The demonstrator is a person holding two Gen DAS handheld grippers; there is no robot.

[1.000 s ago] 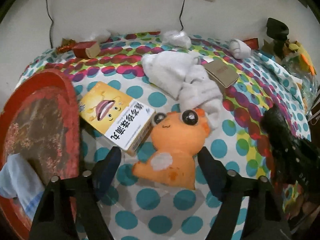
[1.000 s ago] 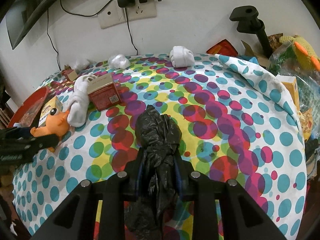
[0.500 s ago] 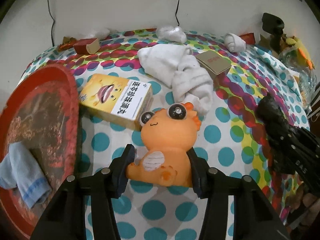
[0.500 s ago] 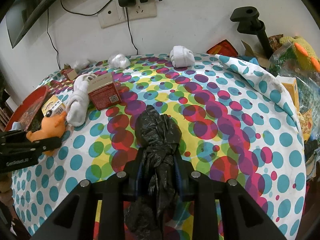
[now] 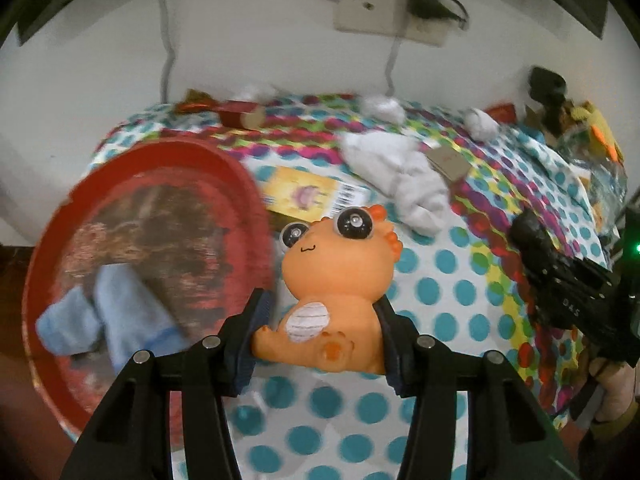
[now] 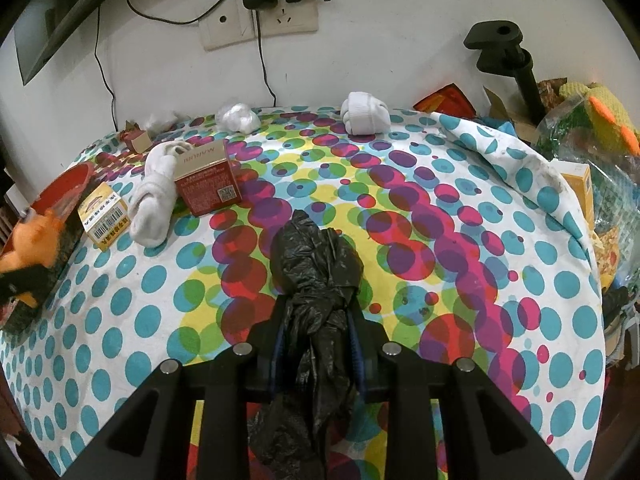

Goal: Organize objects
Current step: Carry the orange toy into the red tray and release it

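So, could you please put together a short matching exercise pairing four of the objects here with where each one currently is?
Things:
1. orange toy
2. black plastic bag
3. blue cloth
4. red box

Places:
A. in the red tray
B. clamped in the right gripper
C. on the tablecloth beside a white sock
D. clamped in the left gripper

Pairs: 1-D, 2-B, 3-A, 4-C

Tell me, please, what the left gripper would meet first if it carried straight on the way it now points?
Probably the yellow cardboard box, lying just beyond the orange rubber dinosaur toy that the left gripper grips. The round red tray sits just left of that line; depth is unclear.
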